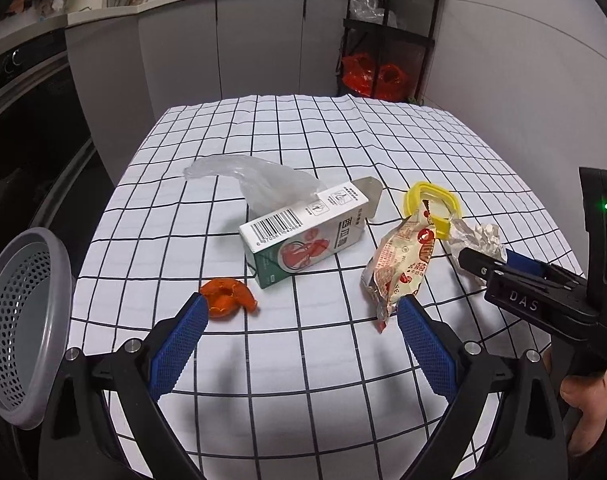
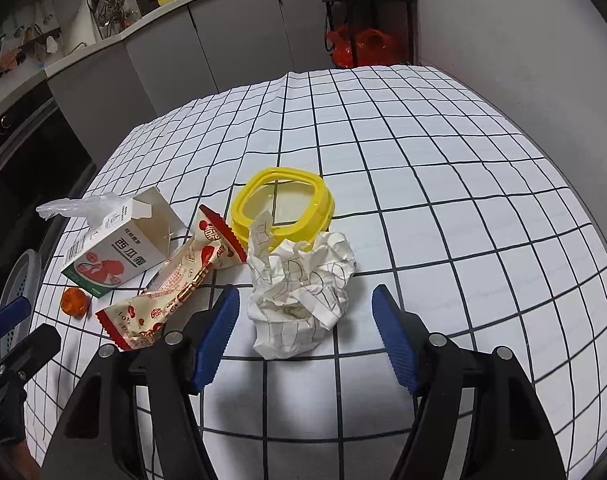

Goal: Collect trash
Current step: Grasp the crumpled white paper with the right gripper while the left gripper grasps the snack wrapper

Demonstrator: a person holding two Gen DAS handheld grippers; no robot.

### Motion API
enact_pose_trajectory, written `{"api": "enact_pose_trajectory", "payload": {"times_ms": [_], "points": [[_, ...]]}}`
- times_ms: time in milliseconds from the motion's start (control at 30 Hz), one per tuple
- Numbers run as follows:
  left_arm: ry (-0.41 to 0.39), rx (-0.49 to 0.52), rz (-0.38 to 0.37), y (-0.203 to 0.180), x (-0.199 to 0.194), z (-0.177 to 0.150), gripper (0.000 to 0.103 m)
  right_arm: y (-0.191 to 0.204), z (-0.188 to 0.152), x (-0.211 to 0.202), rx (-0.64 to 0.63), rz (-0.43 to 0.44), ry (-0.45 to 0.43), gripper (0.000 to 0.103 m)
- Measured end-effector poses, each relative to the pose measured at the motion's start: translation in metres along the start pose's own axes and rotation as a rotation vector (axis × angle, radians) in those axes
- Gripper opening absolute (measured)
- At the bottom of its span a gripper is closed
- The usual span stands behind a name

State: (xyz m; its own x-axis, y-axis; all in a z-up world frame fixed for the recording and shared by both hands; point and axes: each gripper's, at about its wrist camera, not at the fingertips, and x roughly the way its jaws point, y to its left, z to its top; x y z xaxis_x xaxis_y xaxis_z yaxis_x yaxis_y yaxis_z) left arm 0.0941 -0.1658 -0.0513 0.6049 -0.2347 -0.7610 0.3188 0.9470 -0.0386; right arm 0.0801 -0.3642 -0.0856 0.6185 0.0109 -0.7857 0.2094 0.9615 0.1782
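Trash lies on a checked surface (image 1: pixel 343 152) around an open carton (image 1: pixel 303 240): an orange peel (image 1: pixel 228 298) near its lower corner, a clear bag (image 1: pixel 259 180) behind it, a snack wrapper (image 1: pixel 399 264) beside it, then a yellow ring (image 2: pixel 283 204) and crumpled paper (image 2: pixel 299 292) beyond the wrapper. The left tool (image 1: pixel 299 312) hangs open in front of the carton, empty; the right tool (image 2: pixel 305 308) stands open, its blue fingers either side of the paper without touching. A grey perforated basket (image 1: pixel 23 320) sits off the surface's edge, on the peel's side of the carton.
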Motion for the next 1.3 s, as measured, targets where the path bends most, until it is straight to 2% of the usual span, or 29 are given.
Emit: {"api": "enact_pose_trajectory", "payload": {"times_ms": [33, 100, 233, 567, 1033, 1233, 1300], "points": [[0.002, 0.002, -0.001, -0.001, 0.002, 0.0, 0.093, 0.001, 0.001, 0.0, -0.003, 0.002, -0.005, 0.065], [0.005, 0.003, -0.002, -0.003, 0.003, 0.0, 0.093, 0.002, 0.003, 0.001, -0.013, 0.006, -0.007, 0.047], [0.006, 0.009, -0.007, -0.009, 0.006, 0.001, 0.093, 0.003, 0.003, 0.003, -0.019, 0.022, -0.001, 0.037], [0.028, 0.038, -0.064, -0.035, 0.023, 0.003, 0.093, -0.015, -0.004, -0.034, 0.074, 0.087, -0.083, 0.036], [0.075, 0.089, -0.067, -0.065, 0.069, 0.008, 0.093, -0.027, -0.002, -0.05, 0.113, 0.143, -0.128, 0.035], [0.087, 0.104, -0.063, -0.073, 0.078, 0.012, 0.073, -0.026, -0.003, -0.05, 0.113, 0.148, -0.129, 0.035], [0.098, 0.111, -0.066, -0.075, 0.08, 0.012, 0.056, -0.025, -0.003, -0.05, 0.112, 0.148, -0.13, 0.035]]}}
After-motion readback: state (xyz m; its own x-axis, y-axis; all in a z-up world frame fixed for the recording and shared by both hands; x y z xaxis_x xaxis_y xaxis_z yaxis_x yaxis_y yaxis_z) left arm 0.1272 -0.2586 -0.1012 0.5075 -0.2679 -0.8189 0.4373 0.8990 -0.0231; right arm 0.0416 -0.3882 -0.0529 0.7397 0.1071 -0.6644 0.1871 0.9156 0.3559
